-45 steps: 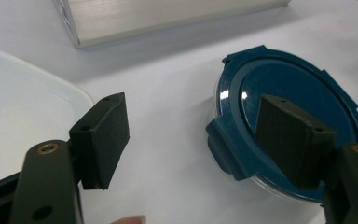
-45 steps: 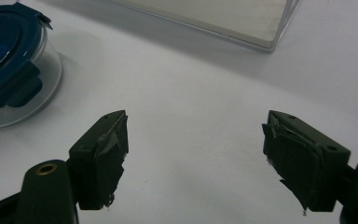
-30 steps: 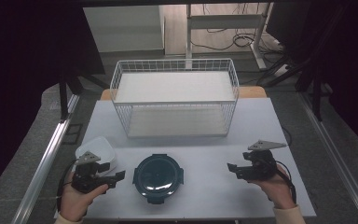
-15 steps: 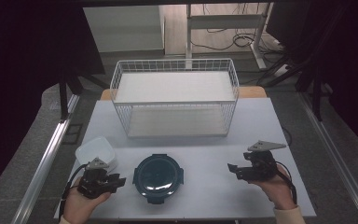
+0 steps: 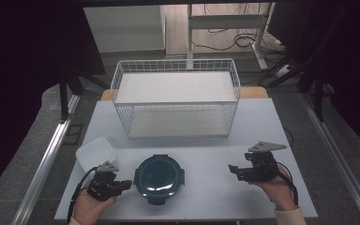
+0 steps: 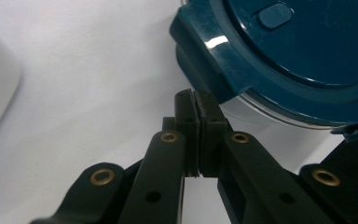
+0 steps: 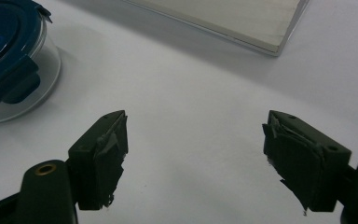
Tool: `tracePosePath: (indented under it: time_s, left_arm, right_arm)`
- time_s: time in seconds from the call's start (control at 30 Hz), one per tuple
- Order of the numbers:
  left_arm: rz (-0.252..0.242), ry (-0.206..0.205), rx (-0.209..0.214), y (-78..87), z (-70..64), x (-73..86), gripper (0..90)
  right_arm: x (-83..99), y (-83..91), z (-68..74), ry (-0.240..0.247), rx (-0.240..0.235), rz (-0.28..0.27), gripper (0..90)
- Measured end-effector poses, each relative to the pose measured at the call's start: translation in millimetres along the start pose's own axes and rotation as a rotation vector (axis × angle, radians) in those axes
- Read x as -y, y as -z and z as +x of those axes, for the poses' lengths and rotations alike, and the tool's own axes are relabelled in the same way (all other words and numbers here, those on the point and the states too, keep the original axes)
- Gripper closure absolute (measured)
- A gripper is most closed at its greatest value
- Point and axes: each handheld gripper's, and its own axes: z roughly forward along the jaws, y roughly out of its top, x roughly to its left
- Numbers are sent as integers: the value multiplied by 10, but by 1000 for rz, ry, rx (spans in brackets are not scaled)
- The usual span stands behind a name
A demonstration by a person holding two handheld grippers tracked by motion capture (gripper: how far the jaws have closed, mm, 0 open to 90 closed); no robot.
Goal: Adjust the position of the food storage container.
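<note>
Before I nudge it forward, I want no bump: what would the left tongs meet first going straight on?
Probably the round container: the shut left tongs point at its dark blue lid clasp, just ahead.

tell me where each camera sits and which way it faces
High view: above the person's side, facing forward and down on the table; both hands show.
Left gripper view: on the left gripper, jaws shut beside the round container.
Right gripper view: on the right gripper, jaws open over bare table.
All three share the container.
</note>
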Motion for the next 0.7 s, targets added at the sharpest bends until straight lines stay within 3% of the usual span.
tracePosePath:
  time_s: [0.33,0.47,0.7]
  left_arm:
    - [-25,5,-20,-28,-35,-12,900]
    - [-31,21,-10,-22,-30,-14,900]
    - [-21,17,-23,-17,-56,-19,900]
  right_arm:
    - [3,-8,-6,4,0,1,214]
    - [2,-7,-6,4,0,0,214]
    - [-3,-21,-1,4,-1,3,214]
